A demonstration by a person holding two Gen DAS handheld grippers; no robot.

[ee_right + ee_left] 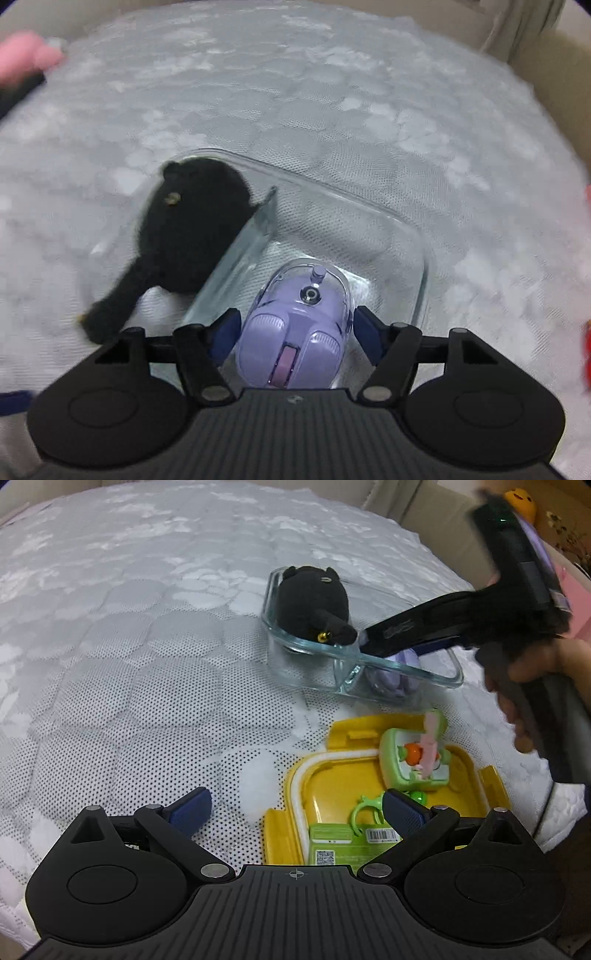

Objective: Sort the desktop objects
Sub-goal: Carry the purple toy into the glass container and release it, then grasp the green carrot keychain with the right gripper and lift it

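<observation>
**Two grippers, one divided glass dish, a purple mouse going in**

There are two grippers. The left gripper (297, 808) hangs low over the bedding with its jaws spread wide and nothing between them. The right gripper (293, 334) reaches down into the glass dish (421, 266), and the purple mouse (295, 332) sits between its blue pads (225, 332). The pads stand just beside the mouse's sides, but the view is blurred there and I cannot tell whether they press it or have let go.

One glass dish lies on the white quilted cover (129, 646). It is clear and rectangular, and a glass wall splits it into two compartments. One black plush toy (314, 605) fills the compartment on the left of the right wrist view, with a limb hanging over the rim. The mouse is in the other compartment, low against the near wall. It is pale lilac with a see-through shell, two buttons and a pinkish scroll wheel.

Nearer the left gripper lies one yellow lid (332, 786) with a white seal, turned up like a tray. On it rest one green toy case (417, 760) with an orange figure and a pink strip inside, one green ring (364, 810), and a green card (343, 845) bearing a barcode.

One yellow plush (519, 502) shows at the far top right of the left wrist view.
</observation>
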